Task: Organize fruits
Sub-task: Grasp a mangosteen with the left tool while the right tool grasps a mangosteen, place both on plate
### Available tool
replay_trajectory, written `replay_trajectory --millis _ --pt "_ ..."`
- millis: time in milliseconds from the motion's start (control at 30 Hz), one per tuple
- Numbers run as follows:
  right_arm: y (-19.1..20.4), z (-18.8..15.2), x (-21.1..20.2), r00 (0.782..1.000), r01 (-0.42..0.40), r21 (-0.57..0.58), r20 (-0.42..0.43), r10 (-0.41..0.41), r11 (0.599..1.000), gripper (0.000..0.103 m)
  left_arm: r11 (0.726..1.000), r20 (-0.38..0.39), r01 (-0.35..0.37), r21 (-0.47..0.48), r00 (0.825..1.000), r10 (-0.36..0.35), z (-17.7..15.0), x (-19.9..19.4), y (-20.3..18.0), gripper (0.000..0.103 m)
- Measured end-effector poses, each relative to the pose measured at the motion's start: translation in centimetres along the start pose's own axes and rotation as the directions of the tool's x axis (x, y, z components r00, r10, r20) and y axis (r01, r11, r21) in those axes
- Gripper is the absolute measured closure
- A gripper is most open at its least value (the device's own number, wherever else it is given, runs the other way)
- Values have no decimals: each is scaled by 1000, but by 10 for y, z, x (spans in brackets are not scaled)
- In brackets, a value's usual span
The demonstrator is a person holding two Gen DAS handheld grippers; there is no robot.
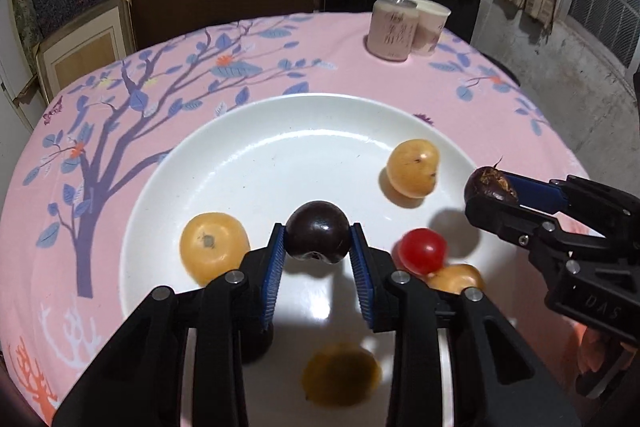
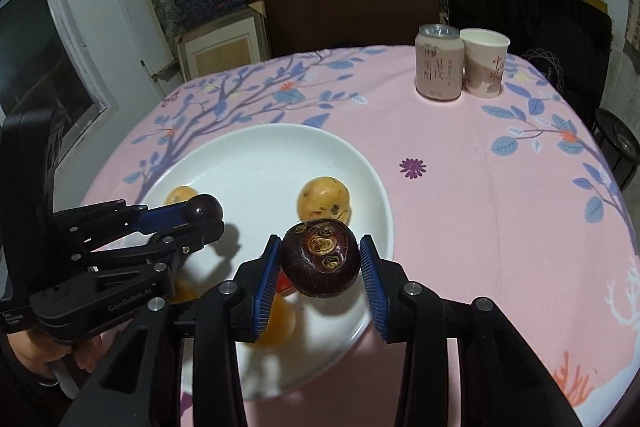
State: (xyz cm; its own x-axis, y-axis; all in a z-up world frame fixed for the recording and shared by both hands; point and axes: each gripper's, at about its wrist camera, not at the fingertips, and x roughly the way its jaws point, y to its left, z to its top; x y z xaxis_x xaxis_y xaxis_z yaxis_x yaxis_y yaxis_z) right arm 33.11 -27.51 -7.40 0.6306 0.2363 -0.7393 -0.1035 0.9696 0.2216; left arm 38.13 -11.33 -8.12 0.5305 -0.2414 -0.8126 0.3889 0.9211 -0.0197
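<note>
A white plate [image 1: 280,123] lies on the pink tablecloth. My left gripper [image 1: 318,241] is shut on a smooth dark purple fruit [image 1: 318,227], held above the plate's middle; the right wrist view shows this dark purple fruit [image 2: 206,209] too. My right gripper [image 2: 319,261] is shut on a dark brown fruit with rough tan scars [image 2: 320,257], hanging over the plate's right rim [image 2: 384,203]. From the left wrist that brown fruit [image 1: 490,183] shows at the right. On the plate lie several yellow fruits [image 1: 214,247] [image 1: 412,167] and a red cherry tomato [image 1: 424,251].
A pink drink can [image 2: 439,61] and a paper cup [image 2: 484,61] stand at the table's far right. A dark chair back [image 2: 352,11] and a black panel [image 2: 528,23] stand behind the table. A hand [image 2: 36,359] holds the left gripper at the lower left.
</note>
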Motion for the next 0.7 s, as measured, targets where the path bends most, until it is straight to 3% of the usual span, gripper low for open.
replay_trajectory --millis 267,333,400,633,667,700 --pt "9 0 22 999 40 -50 -30 -42 998 62 1000 -22 -19 -4 1000 18 -2 20 4 70" --pt "9 1 19 999 40 -52 -23 -41 998 56 999 -28 -33 -1 999 33 -2 19 2 55" --pt "10 1 12 999 38 -57 -7 -38 998 55 998 -1 -68 -9 998 68 -2 11 3 33" --pt "13 -11 -43 997 23 -43 70 -20 999 55 997 63 -51 -65 996 55 -14 -42 14 31" --pt "14 -16 -55 997 17 -37 81 -14 999 55 997 75 -50 -66 996 55 -20 -52 14 29" --pt "15 -22 -67 996 8 -33 89 -5 999 54 996 91 -58 -62 994 64 -29 -65 14 21"
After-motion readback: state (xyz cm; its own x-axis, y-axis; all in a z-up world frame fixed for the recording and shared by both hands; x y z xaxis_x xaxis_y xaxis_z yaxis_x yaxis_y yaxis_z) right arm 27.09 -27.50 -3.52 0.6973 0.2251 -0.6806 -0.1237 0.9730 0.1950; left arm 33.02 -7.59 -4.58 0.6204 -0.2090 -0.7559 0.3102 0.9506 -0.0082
